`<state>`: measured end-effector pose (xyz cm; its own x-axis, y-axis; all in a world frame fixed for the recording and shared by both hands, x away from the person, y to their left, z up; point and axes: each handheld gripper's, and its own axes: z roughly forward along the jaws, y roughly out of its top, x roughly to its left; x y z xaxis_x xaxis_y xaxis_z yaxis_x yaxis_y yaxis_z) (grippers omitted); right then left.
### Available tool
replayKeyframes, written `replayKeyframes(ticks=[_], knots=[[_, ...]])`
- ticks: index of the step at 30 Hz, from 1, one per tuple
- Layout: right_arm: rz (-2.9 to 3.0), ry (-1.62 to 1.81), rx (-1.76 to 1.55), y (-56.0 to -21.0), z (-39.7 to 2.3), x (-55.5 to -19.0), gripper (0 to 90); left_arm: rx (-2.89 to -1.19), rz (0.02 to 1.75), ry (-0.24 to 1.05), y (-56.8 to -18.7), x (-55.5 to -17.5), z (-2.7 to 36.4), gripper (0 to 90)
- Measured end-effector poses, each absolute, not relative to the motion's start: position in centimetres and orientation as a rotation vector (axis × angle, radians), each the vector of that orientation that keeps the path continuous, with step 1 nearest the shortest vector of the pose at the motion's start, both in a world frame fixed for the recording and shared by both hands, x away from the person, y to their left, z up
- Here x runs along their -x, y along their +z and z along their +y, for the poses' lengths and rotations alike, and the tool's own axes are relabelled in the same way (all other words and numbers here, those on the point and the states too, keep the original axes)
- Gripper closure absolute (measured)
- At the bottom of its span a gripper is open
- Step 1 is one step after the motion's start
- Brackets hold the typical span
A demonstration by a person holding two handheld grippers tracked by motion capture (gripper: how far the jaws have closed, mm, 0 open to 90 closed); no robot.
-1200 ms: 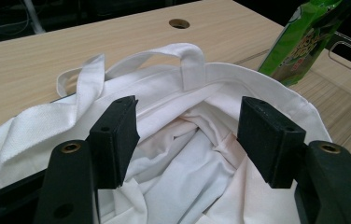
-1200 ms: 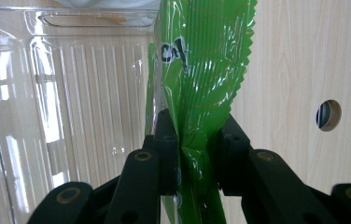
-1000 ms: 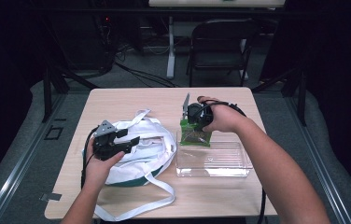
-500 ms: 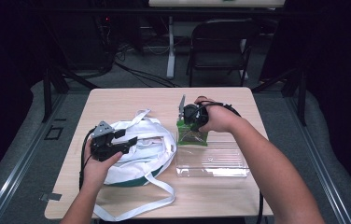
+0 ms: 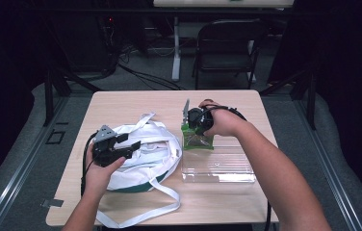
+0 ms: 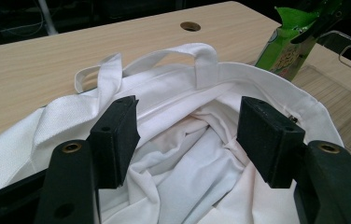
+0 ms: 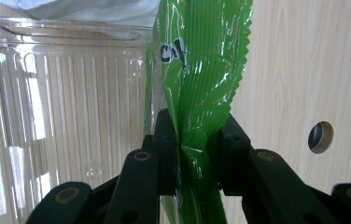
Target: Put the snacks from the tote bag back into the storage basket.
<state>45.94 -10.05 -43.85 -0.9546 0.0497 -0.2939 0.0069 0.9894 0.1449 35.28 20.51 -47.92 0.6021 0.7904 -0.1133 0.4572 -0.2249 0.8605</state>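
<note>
The green snack packet (image 7: 197, 93) is glossy foil with a serrated edge, pinched upright in the right gripper (image 7: 194, 154) above the clear plastic tray's (image 5: 217, 166) far-left corner. The tray interior holds nothing else visible. The left gripper (image 6: 187, 135) stands wide open over the white tote bag (image 6: 178, 154) on the desk (image 5: 135, 103), gripping nothing.

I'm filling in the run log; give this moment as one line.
right gripper: shut on green packet | left gripper: open over white bag | clear tray: empty

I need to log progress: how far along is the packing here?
Done: the right hand-held gripper has clamped the green snack packet at the clear tray's far edge. In hand: the left hand-held gripper hovers open over the white tote bag. Left: probably getting the packet into the bag.
</note>
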Motion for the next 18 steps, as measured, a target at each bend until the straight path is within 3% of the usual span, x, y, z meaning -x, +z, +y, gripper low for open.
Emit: replayKeyframes(ticks=[13, 18], knots=[[2.815, 0.175, -0.028, -44.17, -10.10, -46.03, 70.2, -1.861, 1.003, 0.436, -48.10, -35.30, 20.43, 38.4], [2.815, 0.164, -0.053, -44.27, -10.23, -46.16, 64.8, -1.864, 1.002, 0.429, -48.15, -35.30, 20.40, 38.4]])
